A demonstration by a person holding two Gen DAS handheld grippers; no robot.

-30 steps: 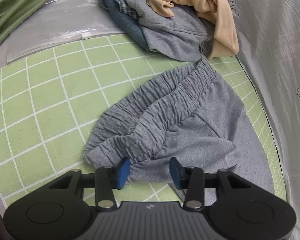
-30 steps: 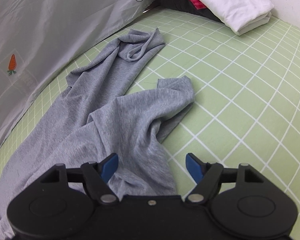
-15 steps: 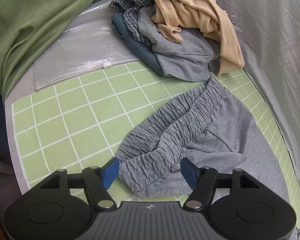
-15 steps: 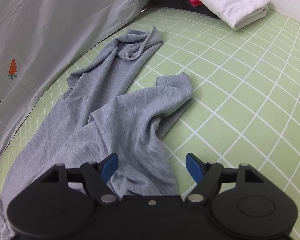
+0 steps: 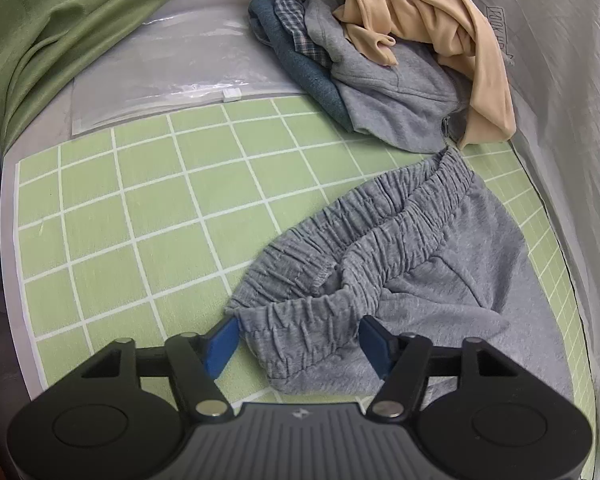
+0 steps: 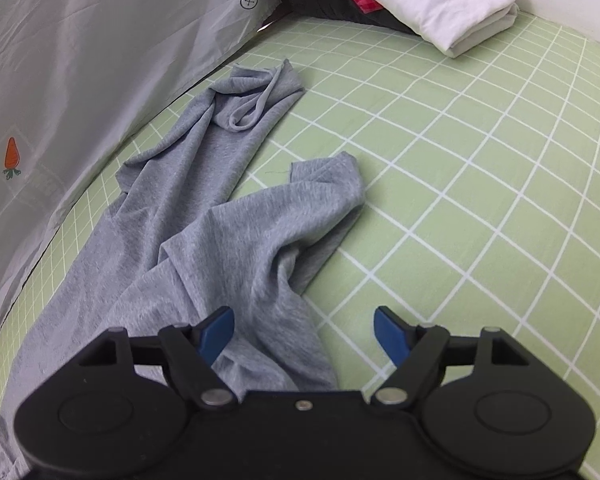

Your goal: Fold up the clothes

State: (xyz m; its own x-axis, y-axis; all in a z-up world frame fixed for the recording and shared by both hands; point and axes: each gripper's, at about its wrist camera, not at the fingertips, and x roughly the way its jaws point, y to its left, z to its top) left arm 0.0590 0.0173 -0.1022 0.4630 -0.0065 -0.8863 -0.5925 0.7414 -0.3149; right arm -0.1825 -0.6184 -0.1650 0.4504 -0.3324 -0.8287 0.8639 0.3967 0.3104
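Green grid mat (image 5: 148, 208): soft grey jersey trousers (image 5: 412, 256), limp. Left gripper (image 5: 298, 340) closing around the gathered waistband, probably not pinching yet; right gripper (image 6: 304, 330) spread.

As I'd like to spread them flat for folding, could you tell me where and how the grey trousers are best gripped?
Grip the grey trousers by the elastic waistband, at its near corner, coming down from above on the near side. The band is thick, gathered and bunched up off the mat, so the pads can likely pinch it. The left gripper already straddles that corner, its jaws closing.
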